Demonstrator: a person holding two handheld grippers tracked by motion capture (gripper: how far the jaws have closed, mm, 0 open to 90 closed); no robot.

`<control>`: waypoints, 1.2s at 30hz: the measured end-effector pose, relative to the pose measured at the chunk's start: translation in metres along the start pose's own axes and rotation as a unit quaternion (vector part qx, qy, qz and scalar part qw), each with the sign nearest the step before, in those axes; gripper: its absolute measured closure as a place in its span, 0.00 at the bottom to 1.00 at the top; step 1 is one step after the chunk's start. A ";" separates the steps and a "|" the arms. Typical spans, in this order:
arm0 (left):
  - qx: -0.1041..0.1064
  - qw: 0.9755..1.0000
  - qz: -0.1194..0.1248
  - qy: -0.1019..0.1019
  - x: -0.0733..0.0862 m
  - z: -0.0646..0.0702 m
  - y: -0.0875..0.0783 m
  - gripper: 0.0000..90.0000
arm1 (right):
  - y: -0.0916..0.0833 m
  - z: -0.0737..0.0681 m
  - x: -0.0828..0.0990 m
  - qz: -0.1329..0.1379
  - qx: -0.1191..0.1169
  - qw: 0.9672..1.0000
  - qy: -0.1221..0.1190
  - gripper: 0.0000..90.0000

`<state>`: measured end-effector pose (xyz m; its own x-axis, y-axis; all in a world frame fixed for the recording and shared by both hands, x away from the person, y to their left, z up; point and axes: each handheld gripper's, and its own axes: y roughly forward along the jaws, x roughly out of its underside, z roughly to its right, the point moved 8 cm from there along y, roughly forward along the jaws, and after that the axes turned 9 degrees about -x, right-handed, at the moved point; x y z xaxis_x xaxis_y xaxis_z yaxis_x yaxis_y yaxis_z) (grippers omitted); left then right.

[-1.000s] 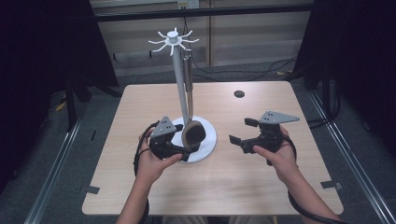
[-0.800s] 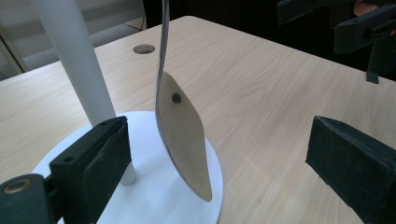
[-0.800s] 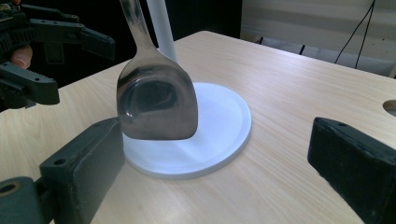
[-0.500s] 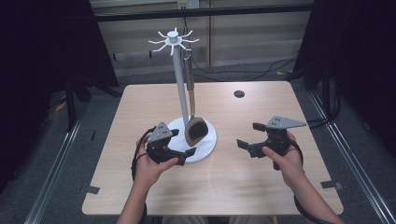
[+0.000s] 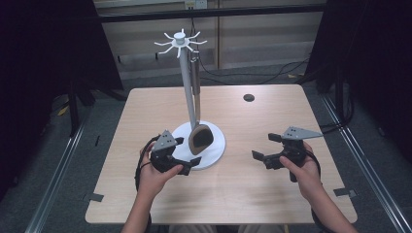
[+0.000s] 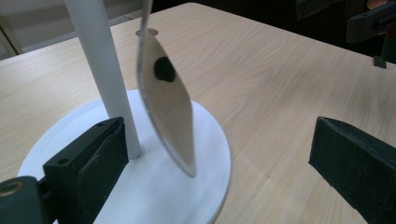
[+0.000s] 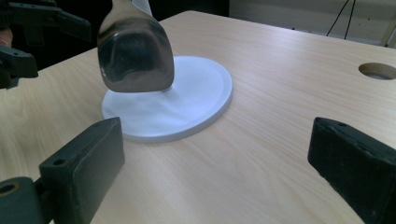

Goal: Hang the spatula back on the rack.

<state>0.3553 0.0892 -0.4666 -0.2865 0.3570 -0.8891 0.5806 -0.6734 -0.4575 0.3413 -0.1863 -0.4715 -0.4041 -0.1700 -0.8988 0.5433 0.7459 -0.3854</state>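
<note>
A white hook stand (image 5: 187,87) rises from a round white base (image 5: 214,145) at the table's middle. A metal spatula (image 5: 199,138) hangs by its handle from one top hook, with its blade just above the base. My left gripper (image 5: 187,153) is open at the base's front-left edge, a little short of the blade. In the left gripper view the blade (image 6: 168,112) hangs edge-on between and beyond the open jaws of my left gripper (image 6: 219,158). My right gripper (image 5: 265,147) is open over bare table right of the base. In its view, that gripper (image 7: 215,163) holds nothing and faces the blade (image 7: 135,56).
The wooden table (image 5: 252,194) has a small round hole (image 5: 248,97) at its back right. Dark curtains and rails flank the table, and cables lie on the floor behind it.
My left gripper has drawn back from the spatula blade toward the table's front. The right gripper has shifted slightly right and nearer the person. The spatula still hangs on the stand.
</note>
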 end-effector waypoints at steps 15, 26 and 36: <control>-0.008 1.000 -0.001 -0.008 0.012 -0.007 -0.003 0.05 | -0.009 0.004 0.022 -0.005 0.008 1.000 0.009 0.03; -0.009 1.000 -0.010 -0.011 0.021 -0.011 -0.005 0.05 | -0.013 0.009 0.033 -0.002 0.016 1.000 0.022 0.03; -0.009 1.000 -0.008 -0.013 0.021 -0.011 -0.006 0.05 | -0.017 0.010 0.042 -0.005 0.019 0.999 0.026 0.03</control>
